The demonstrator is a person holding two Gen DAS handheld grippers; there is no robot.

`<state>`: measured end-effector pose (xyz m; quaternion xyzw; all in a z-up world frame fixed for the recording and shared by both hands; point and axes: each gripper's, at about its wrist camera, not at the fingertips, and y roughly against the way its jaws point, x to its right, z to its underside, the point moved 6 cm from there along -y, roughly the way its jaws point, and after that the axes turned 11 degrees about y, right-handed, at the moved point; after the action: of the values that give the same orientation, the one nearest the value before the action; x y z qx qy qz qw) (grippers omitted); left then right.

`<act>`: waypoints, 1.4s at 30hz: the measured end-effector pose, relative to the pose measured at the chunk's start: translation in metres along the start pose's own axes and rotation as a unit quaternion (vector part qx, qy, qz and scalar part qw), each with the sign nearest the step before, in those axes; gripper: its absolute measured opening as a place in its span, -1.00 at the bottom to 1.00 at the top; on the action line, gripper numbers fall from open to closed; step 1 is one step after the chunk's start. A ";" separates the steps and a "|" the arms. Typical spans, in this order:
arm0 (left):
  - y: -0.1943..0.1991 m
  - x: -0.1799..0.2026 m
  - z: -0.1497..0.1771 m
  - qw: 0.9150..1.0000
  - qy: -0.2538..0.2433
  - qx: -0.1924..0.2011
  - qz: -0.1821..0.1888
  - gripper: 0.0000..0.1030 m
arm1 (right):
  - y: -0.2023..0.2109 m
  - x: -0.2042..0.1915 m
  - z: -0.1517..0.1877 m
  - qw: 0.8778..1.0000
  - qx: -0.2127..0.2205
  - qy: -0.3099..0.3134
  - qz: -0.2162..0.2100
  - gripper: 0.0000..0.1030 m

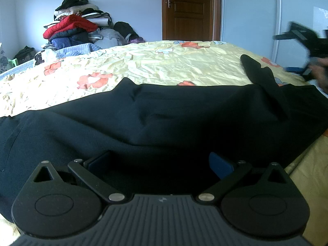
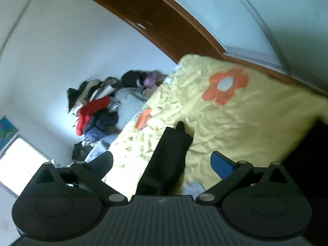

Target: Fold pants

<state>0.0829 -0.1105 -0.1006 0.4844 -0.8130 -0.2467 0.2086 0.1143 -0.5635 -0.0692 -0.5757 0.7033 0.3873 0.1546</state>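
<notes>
Black pants (image 1: 155,119) lie spread across the near side of a bed with a yellow flowered sheet (image 1: 155,65). One narrow part of them (image 1: 264,78) sticks out toward the far right. My left gripper (image 1: 160,162) is open, low over the pants' near edge, with nothing between its fingers. My right gripper (image 2: 162,162) is open and tilted above the bed; a black strip of the pants (image 2: 168,157) lies between and beyond its fingers, not clamped. The right gripper also shows blurred at the right edge of the left wrist view (image 1: 307,47).
A pile of clothes and bedding (image 1: 78,30) is stacked at the bed's far left corner against the wall. A brown door (image 1: 188,10) stands behind the bed. A white wardrobe (image 1: 256,10) is at the right. The sheet (image 2: 235,119) fills the right wrist view.
</notes>
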 end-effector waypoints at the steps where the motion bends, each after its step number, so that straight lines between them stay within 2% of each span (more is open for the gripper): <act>1: 0.000 0.000 0.000 1.000 0.000 0.000 0.000 1.00 | -0.020 0.002 -0.001 1.000 -0.008 -0.020 -0.015 0.83; 2: 0.000 0.000 0.000 1.000 0.000 0.000 0.000 1.00 | -0.036 0.005 0.002 0.998 -0.009 -0.045 -0.037 0.64; 4: 0.000 0.000 0.000 1.000 0.001 -0.001 0.001 1.00 | -0.060 0.011 0.002 0.996 -0.014 -0.078 -0.047 0.60; 7: 0.000 0.000 0.000 1.000 0.002 -0.001 0.001 1.00 | -0.078 0.009 0.005 0.998 -0.019 -0.062 -0.011 0.51; 11: 0.000 0.000 0.000 1.000 0.002 -0.001 0.001 1.00 | -0.072 0.016 0.003 0.998 0.006 -0.058 0.011 0.51; 14: 0.000 0.000 0.000 1.000 0.002 -0.001 0.001 1.00 | -0.080 0.020 0.000 0.998 0.021 -0.063 -0.006 0.54; 17: 0.000 0.000 0.000 1.000 0.002 -0.001 0.001 1.00 | -0.074 0.014 -0.004 0.997 0.030 -0.056 -0.048 0.54; 20: 0.000 0.000 0.000 1.000 0.002 -0.001 0.001 1.00 | -0.082 0.007 -0.004 0.995 0.008 -0.055 -0.077 0.54; 23: 0.000 0.000 0.000 1.000 0.002 -0.001 0.001 1.00 | -0.090 0.000 -0.002 0.995 -0.014 -0.051 -0.088 0.55; 26: 0.000 0.000 0.000 1.000 0.002 -0.002 0.001 1.00 | -0.099 -0.007 0.001 0.996 -0.029 -0.033 -0.074 0.54; 28: 0.000 0.000 0.000 1.000 0.002 -0.002 0.001 1.00 | -0.102 -0.011 0.002 0.998 -0.040 -0.007 -0.050 0.52; 29: 0.000 0.000 0.000 1.000 0.002 -0.002 0.001 1.00 | -0.106 -0.013 0.003 0.998 -0.044 0.006 -0.043 0.27; 30: 0.000 0.000 0.000 1.000 0.002 -0.002 0.001 1.00 | -0.109 -0.014 0.003 0.998 -0.049 0.016 -0.036 -0.10; 31: 0.000 0.000 0.000 1.000 0.002 -0.002 0.001 1.00 | -0.112 -0.013 0.004 0.998 -0.054 0.022 -0.023 -0.33; 32: 0.000 0.000 0.000 1.000 0.002 -0.002 0.001 1.00 | -0.114 -0.011 0.005 0.998 -0.060 0.026 -0.007 -0.76; 33: 0.000 0.000 0.000 1.000 0.002 -0.002 0.001 1.00 | -0.113 -0.009 0.006 0.998 -0.062 0.027 0.003 -0.90; 35: 0.000 0.000 0.000 1.000 0.002 -0.002 0.001 1.00 | -0.104 -0.008 0.006 0.998 -0.046 0.029 0.006 -0.92; 38: 0.000 0.000 0.000 1.000 0.003 -0.002 0.001 1.00 | -0.069 -0.009 -0.002 0.999 0.002 0.035 0.023 -0.93; 42: 0.000 0.000 0.000 1.000 0.002 -0.002 0.001 1.00 | 0.016 -0.006 -0.012 0.995 0.075 0.040 0.054 -0.93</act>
<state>0.0825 -0.1100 -0.1007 0.4836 -0.8128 -0.2465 0.2115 0.1037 -0.5676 -0.0511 -0.5388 0.7659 0.3181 0.1477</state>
